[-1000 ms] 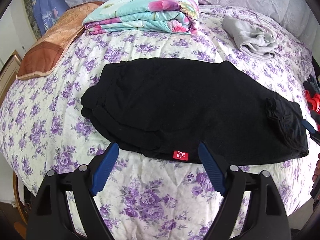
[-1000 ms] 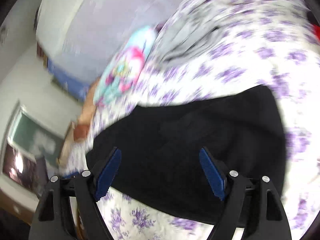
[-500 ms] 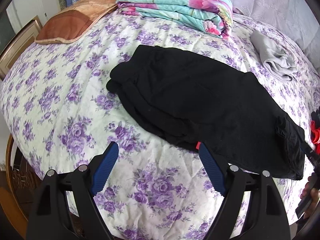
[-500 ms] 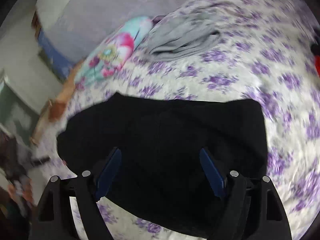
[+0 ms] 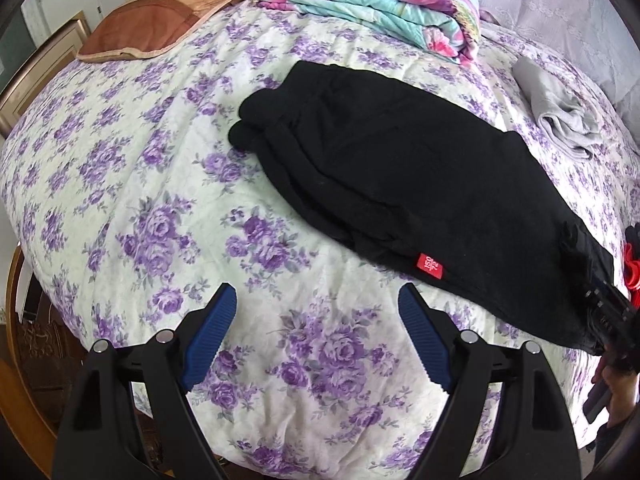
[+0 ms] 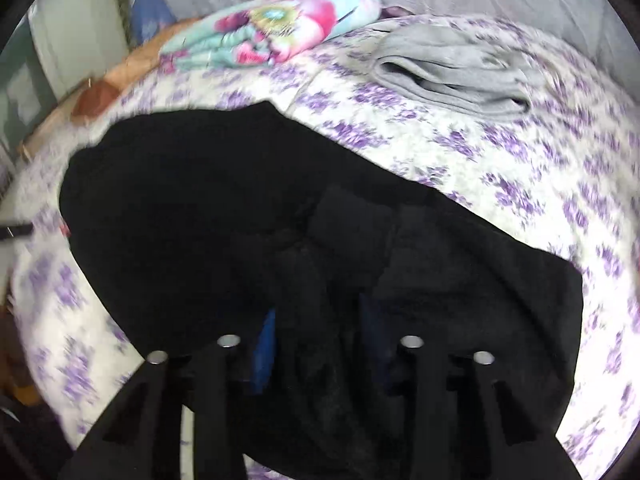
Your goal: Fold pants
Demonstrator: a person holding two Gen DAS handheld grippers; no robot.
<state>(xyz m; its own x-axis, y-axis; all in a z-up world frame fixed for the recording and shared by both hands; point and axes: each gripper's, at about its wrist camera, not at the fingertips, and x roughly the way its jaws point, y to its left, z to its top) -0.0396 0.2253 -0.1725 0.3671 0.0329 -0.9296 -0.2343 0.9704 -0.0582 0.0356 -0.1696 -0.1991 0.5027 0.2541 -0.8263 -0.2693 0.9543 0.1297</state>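
Black pants (image 5: pixel 400 168) lie folded lengthwise on the purple-flowered bedspread (image 5: pixel 140 184), with a red tag (image 5: pixel 429 266) at their near edge. My left gripper (image 5: pixel 316 340) hangs open over bare bedspread just left of the tag, nothing between its blue pads. In the right wrist view the same pants (image 6: pixel 220 200) fill the middle. My right gripper (image 6: pixel 318 336) is closing on their near end, and bunched black cloth sits between its pads. The left wrist view shows that gripper (image 5: pixel 600 308) at the pants' far right end.
A folded floral quilt (image 5: pixel 368 4) and a brown pillow (image 5: pixel 148 28) lie at the head of the bed. A crumpled grey garment (image 5: pixel 560 116) rests beyond the pants. The bed's edge drops off at the left. A red object (image 5: pixel 632 276) and a hand (image 5: pixel 616 384) show at the right edge.
My right gripper rolled, came down over the pants' end and closed on the cloth. My left gripper drifted left, so the pants now sit further right in its view.
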